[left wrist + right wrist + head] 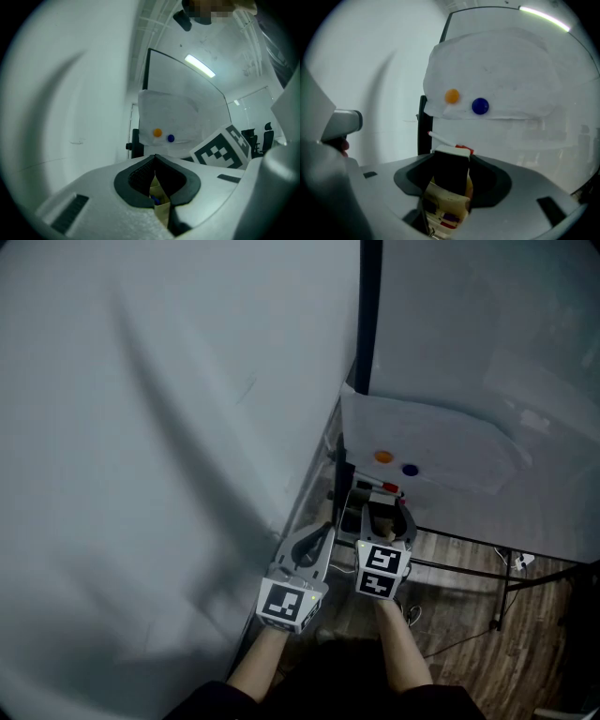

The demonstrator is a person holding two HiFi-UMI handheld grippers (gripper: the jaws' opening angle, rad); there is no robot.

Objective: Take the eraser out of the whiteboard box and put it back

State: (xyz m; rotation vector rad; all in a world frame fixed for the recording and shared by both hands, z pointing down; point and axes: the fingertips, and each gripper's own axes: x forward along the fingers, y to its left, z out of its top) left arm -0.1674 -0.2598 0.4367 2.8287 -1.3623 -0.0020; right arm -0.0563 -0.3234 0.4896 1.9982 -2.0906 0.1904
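The eraser (pixel 451 174), a dark block with a pale top edge, is held upright between the jaws of the right gripper (pixel 452 160), whose pads are pressed on its two sides, so the jaws are kept fairly wide by it; the tan box (pixel 440 206) is seen just beneath it, with small coloured things inside that cannot be made out; a white marker with a red cap (pixel 446 140) is seen lying just behind the eraser's top. In the head view the right gripper (pixel 384 521) is placed over the box (pixel 351 514) at the foot of a white sheet (pixel 441 442), on which an orange magnet (pixel 383 457) and a blue magnet (pixel 410 470) are stuck side by side. The left gripper (pixel 323 532) is held just beside the right one; its jaws are closed tip to tip with nothing seen gripped, and the box is glimpsed through the gap beneath them.
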